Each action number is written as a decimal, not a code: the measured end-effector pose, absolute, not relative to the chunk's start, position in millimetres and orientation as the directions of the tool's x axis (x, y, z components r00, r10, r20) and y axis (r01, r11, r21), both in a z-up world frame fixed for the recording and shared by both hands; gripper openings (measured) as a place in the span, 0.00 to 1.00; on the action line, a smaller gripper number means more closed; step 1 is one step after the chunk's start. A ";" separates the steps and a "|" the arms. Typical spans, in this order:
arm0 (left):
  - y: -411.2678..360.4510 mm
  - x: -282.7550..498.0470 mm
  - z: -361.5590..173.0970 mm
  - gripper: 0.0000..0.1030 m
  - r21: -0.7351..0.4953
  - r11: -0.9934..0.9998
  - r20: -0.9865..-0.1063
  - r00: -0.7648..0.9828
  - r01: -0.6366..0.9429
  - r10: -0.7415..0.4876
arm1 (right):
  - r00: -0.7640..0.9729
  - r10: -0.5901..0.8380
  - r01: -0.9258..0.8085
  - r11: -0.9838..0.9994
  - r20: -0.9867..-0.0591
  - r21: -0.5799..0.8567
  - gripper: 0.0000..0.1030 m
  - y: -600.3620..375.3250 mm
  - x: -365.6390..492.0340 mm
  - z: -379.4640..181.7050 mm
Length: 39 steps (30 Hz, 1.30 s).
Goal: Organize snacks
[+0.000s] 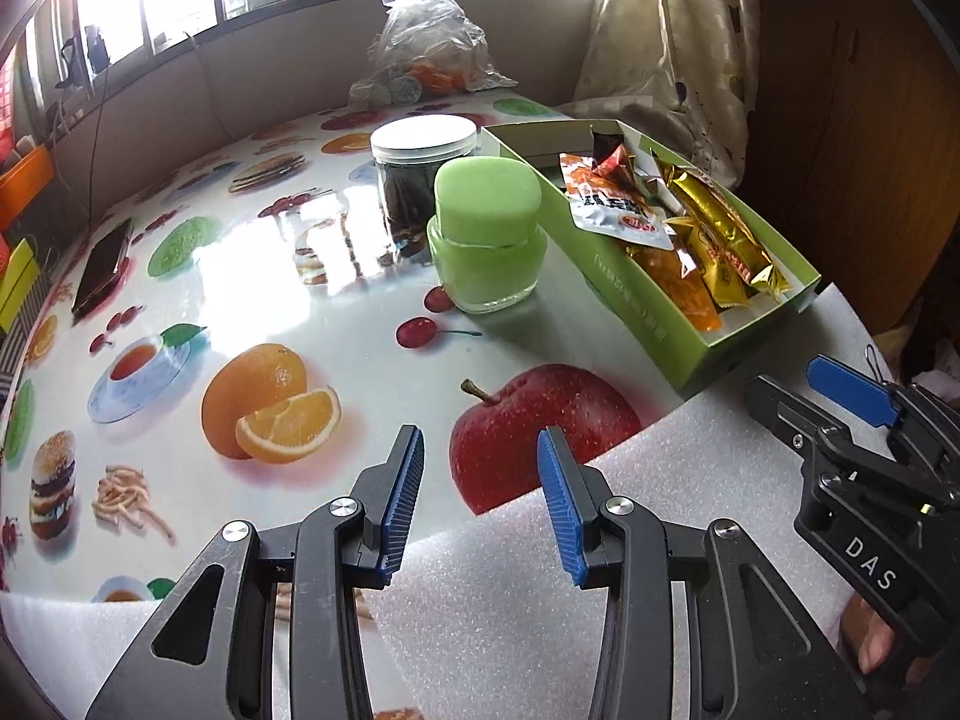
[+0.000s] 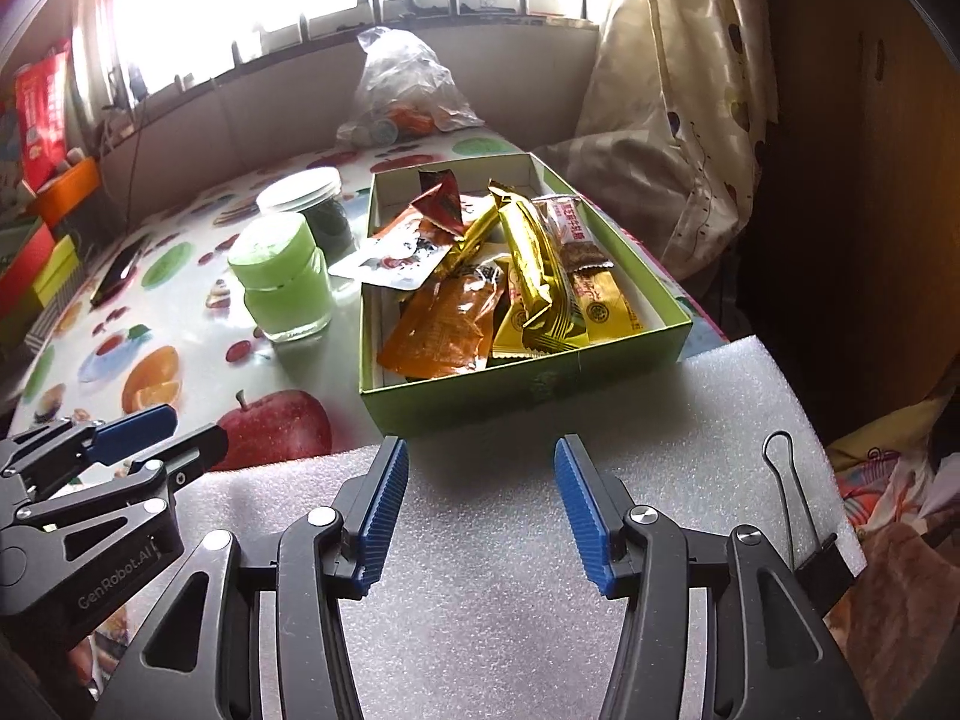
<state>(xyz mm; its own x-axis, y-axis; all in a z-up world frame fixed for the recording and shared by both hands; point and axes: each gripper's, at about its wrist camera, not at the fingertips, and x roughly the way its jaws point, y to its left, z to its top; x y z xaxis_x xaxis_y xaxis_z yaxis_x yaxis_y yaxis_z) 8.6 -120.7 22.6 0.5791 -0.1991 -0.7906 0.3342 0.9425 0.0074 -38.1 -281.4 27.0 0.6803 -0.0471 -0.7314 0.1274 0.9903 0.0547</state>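
A green cardboard box (image 2: pixel 624 348) (image 1: pixel 678 354) sits on the table and holds several snack packets: gold bars (image 2: pixel 534 264) (image 1: pixel 720 234), orange packets (image 2: pixel 444 324) (image 1: pixel 678 276) and a red packet (image 2: pixel 441 201). My left gripper (image 1: pixel 480 468) is open and empty over the table's front edge, left of the box. My right gripper (image 2: pixel 480 474) is open and empty above the white foam sheet (image 2: pixel 492 540), just in front of the box. Each gripper also shows at the edge of the other view.
A green-lidded jar (image 1: pixel 486 234) (image 2: pixel 282 276) and a clear jar with a white lid (image 1: pixel 420 180) (image 2: pixel 312 204) stand left of the box. A phone (image 1: pixel 102 267) lies at the far left. A plastic bag (image 1: pixel 420 42) sits at the back. A binder clip (image 2: pixel 798 510) lies at the right.
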 end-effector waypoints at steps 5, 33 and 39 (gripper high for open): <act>-118.3 4.5 14.0 0.40 -0.028 0.947 -0.803 0.557 0.319 -0.212 | 0.658 -0.058 0.131 0.991 -0.750 0.038 0.50 -278.3 -40.8 16.2; -116.6 1.3 13.0 0.40 -0.054 0.959 -0.800 0.563 0.279 -0.209 | 0.671 -0.108 0.149 0.989 -0.733 -0.009 0.52 -271.5 -41.8 11.7; -112.8 2.2 12.5 0.40 -0.085 0.959 -0.802 0.553 0.271 -0.227 | 0.672 -0.109 0.150 0.989 -0.732 -0.010 0.52 -271.8 -41.9 11.9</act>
